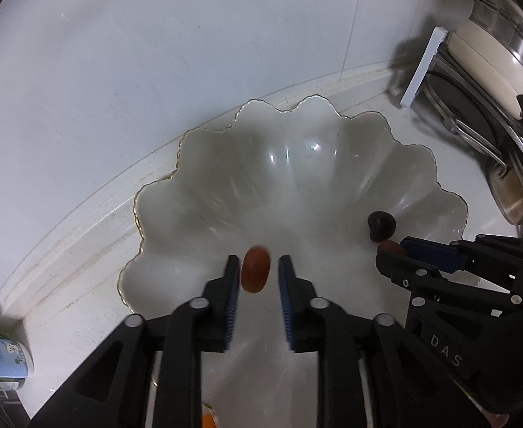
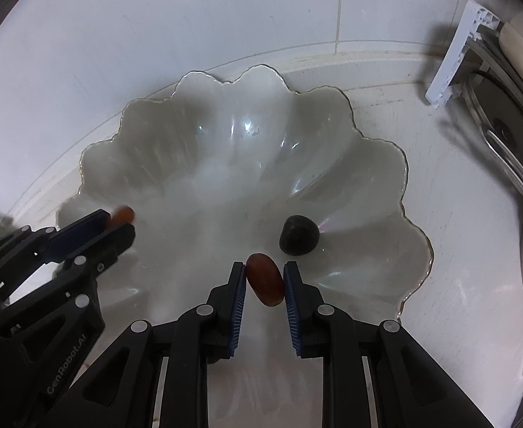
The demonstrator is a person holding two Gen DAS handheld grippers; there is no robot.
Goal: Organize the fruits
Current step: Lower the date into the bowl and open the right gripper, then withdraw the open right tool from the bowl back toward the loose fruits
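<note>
Side by side over a scalloped white bowl (image 2: 386, 164), the left hand-held gripper (image 1: 256, 267) stands slightly apart around a red date (image 1: 255, 269), while the right hand-held gripper (image 2: 264, 278) is clamped on another date (image 2: 265, 280).

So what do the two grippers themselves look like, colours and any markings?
Both are matte black, built of linked bars with silver pivot pins, and have ribbed blue pads. The left gripper bears "GenRobot.AI" on its side; the right gripper shows "DAS".

White tiled wall (image 1: 154, 71), pale countertop (image 2: 457, 214)
</note>
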